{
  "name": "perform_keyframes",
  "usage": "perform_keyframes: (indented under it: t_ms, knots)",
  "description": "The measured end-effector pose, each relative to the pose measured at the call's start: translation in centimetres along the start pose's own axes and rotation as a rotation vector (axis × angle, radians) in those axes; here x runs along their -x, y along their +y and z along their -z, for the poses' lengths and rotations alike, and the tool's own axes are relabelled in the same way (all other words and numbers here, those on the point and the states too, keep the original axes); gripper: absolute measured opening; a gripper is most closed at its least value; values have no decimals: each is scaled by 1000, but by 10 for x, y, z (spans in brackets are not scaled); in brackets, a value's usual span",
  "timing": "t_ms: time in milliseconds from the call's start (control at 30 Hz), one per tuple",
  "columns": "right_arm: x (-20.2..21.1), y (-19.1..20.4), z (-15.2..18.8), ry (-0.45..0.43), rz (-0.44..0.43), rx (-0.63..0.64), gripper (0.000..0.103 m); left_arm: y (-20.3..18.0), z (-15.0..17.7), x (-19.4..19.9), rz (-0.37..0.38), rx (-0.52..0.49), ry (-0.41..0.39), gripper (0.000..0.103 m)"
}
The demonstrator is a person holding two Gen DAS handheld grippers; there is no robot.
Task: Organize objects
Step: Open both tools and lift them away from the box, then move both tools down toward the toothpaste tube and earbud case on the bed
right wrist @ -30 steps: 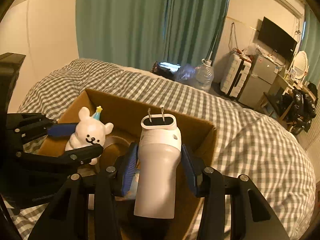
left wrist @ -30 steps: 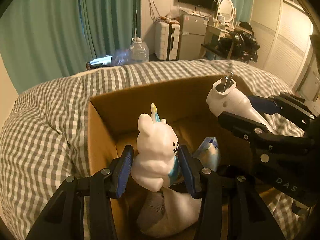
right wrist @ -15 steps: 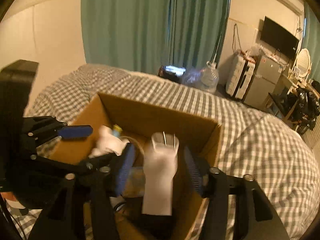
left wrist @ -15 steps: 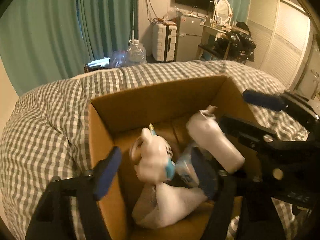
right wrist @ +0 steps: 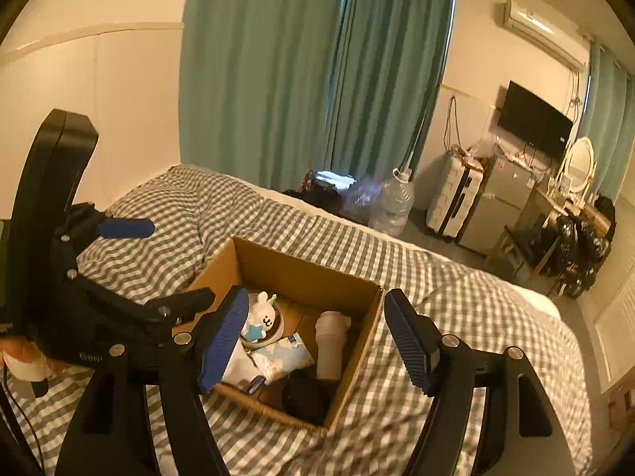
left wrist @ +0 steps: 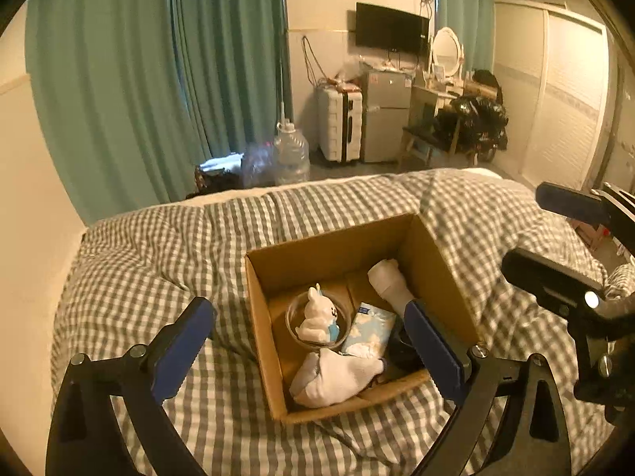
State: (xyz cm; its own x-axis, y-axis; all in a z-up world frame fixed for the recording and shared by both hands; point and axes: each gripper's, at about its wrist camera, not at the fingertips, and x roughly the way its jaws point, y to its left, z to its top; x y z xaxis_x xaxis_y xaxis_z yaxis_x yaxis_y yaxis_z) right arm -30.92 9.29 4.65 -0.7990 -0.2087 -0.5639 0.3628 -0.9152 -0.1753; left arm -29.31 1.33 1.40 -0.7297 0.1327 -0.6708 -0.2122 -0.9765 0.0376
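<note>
The left gripper [left wrist: 309, 341] is hanging with jaws spread wide, gripping nothing, above the cardboard box [left wrist: 329, 248] sitting on the checked duvet [left wrist: 158, 254]. Inside, the white bear figurine [left wrist: 317, 313] is resting in a glass bowl [left wrist: 295, 327], the white adapter [left wrist: 391, 283] lying right of it. The right gripper [right wrist: 313, 337] is likewise gaping, empty.

— What's that box [left wrist: 345, 246] between the left gripper [left wrist: 309, 343] fingers made of?

— Plain brown cardboard, matt, with raw edges. It sits on a soft checked cloth bedspread [left wrist: 158, 261], rumpled and matt.

— And inside it?

— A glossy white rabbit figure [left wrist: 317, 313], smooth like glazed ceramic or hard plastic, inside a clear shiny ring [left wrist: 295, 323]. Just right of it, a slick printed packet [left wrist: 369, 329]. Nearest the gripper, a soft white cloth bundle [left wrist: 333, 373].

— The gripper itself?

— Matt black plastic arms, metal screws, ribbed blue pads [left wrist: 180, 347]. The right gripper [right wrist: 313, 341] looks the same.
</note>
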Motion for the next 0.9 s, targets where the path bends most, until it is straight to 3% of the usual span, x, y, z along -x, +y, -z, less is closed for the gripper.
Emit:
perform_keyframes:
  t_ms: [67, 233, 433, 633, 733, 900]
  knots:
    - [19, 2, 0, -11, 25, 4, 82, -2, 2, 18, -14, -12, -14, 101]
    - [61, 9, 11, -3, -8, 31, 83, -7, 15, 58, -48, -45, -41, 102]
    - [87, 18, 49, 33, -44, 39, 83, -13, 62, 66, -84, -51, 40, 102]
    - [64, 43, 111, 149, -118, 69, 83, -21, 123, 56, -129, -45, 78, 102]
    - [41, 61, 144, 247, -187, 82, 83, -18, 150, 40, -165, -21, 104, 102]
    - [9, 86, 185, 372, -258, 77, 83, -3, 186, 18, -140, 61, 204, 102]
